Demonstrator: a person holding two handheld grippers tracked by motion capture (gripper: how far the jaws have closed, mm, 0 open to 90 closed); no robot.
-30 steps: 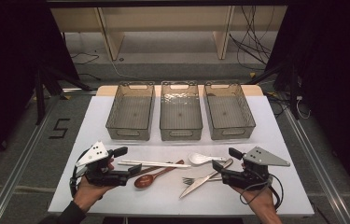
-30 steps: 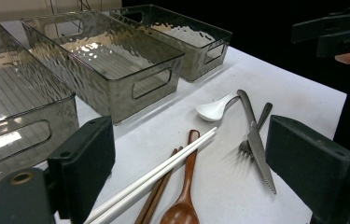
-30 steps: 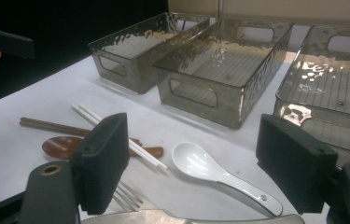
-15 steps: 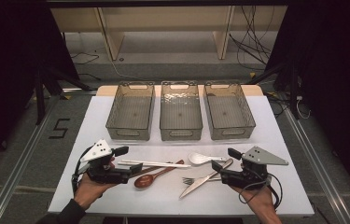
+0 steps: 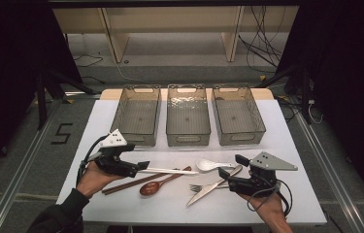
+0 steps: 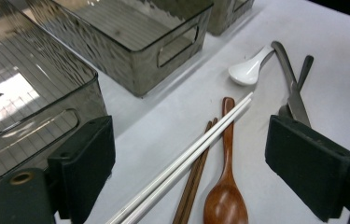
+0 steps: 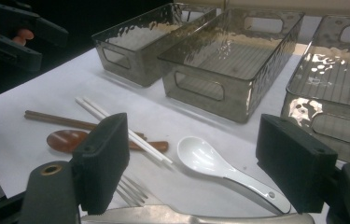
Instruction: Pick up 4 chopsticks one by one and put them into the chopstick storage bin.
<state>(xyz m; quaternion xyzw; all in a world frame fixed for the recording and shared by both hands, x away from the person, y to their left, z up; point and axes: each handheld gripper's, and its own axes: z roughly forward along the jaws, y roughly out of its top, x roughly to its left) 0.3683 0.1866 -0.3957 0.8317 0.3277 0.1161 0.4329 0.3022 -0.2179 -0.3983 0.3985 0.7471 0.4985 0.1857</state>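
My left gripper (image 5: 140, 168) (image 6: 198, 163) stands open at the table's front left, its jaws on either side of the near end of a pair of white chopsticks (image 5: 167, 171) (image 6: 186, 161). Beside these lie brown chopsticks (image 5: 126, 184) (image 6: 193, 179) and a wooden spoon (image 5: 150, 188) (image 6: 226, 200). My right gripper (image 5: 231, 167) (image 7: 198, 161) is open at the front right, low over a white ceramic spoon (image 5: 207, 165) (image 7: 200, 156), a fork (image 5: 199, 187) (image 7: 130, 189) and a knife (image 5: 204, 192) (image 7: 163, 215). Neither gripper holds anything.
Three empty see-through grey bins stand side by side behind the cutlery: left (image 5: 136, 138), middle (image 5: 188, 140) and right (image 5: 241, 138). The white table (image 5: 286, 145) ends just behind my hands. A dark floor and a wooden shelf frame lie beyond.
My left gripper has edged forward and to the right, so the white chopsticks' end now lies between its jaws. The right gripper has barely moved.
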